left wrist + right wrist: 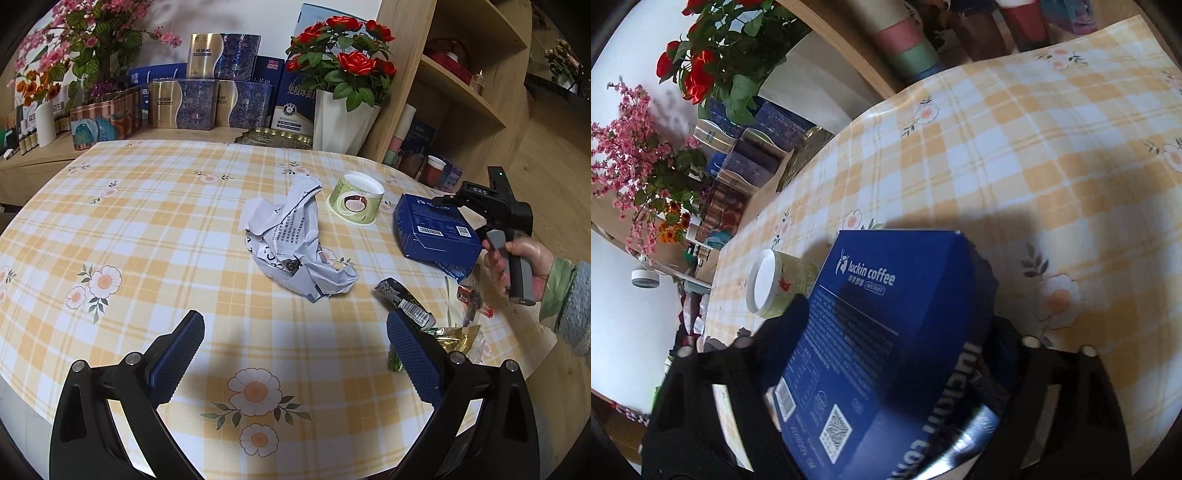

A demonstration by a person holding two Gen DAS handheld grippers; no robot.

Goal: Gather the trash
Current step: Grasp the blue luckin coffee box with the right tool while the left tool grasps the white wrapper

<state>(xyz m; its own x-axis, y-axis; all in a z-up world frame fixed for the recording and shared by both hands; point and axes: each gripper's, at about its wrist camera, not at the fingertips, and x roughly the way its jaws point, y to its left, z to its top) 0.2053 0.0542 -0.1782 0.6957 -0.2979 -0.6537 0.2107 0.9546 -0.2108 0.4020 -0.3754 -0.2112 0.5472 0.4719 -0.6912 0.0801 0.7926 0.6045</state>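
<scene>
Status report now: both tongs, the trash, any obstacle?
Left tongs open, empty, over table. Right tongs shut on blue coffee box. Crumpled paper ahead of left tongs, path free.

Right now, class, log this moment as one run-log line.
right hand-held gripper: shut on blue coffee box | left hand-held gripper: open, over table | crumpled paper: untouched

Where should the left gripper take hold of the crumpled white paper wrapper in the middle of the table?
Grip the crumpled paper wrapper across its narrow waist at mid-length, coming from above with the open left gripper. It lies flat on the tablecloth, long axis running away from the gripper, so its raised creases probably give the fingers purchase from either side. The paper cup stands apart.
</scene>
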